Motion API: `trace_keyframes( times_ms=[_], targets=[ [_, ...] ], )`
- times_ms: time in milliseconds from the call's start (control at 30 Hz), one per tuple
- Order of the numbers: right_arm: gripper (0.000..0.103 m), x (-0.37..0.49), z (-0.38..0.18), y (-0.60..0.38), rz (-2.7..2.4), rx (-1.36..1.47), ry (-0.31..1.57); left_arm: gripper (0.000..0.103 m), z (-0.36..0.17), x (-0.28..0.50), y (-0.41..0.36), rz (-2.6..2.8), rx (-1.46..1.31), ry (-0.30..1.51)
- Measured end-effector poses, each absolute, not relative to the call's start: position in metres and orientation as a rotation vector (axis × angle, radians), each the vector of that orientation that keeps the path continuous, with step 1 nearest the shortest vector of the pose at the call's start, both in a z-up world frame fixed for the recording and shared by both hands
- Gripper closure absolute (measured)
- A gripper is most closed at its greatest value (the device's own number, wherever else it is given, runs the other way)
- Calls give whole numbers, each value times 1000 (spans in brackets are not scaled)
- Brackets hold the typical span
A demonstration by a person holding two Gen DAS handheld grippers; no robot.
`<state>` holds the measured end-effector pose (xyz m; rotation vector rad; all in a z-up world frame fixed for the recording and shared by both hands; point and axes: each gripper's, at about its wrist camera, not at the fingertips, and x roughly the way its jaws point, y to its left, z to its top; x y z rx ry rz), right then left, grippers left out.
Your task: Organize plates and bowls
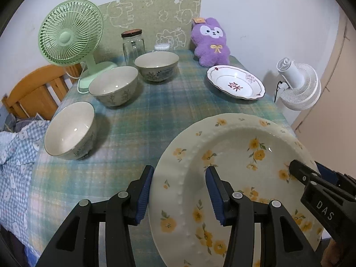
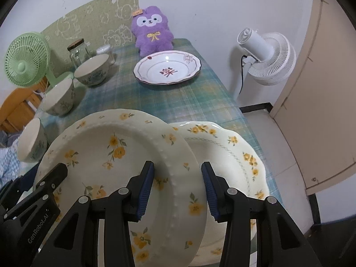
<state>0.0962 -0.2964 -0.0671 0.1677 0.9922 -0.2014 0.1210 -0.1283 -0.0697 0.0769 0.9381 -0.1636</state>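
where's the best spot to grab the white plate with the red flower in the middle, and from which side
Take the white plate by its scalloped rim, on the near edge facing the tools. It lies flat on the tablecloth with open cloth in front, while the purple plush crowds its far side. The rim flares up off the cloth, so one finger could probably slip under it and the other press on top.

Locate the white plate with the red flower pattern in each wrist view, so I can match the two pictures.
Left wrist: the white plate lies on the tablecloth at right of centre in the upper half, just below and right of the purple plush toy.
Right wrist: the white plate sits near the centre, in the upper half, directly below the toy.
Shared landmark: the purple plush toy, leaning at the wall behind the plate.
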Motion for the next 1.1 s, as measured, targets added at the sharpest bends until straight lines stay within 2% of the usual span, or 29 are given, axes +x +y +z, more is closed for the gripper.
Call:
trace_keyframes(
  times_ms=[1100],
  targets=[
    [56,102,-111,-399,-163,95,1071,55,-114,111,-229,-75,-2,1017]
  ],
)
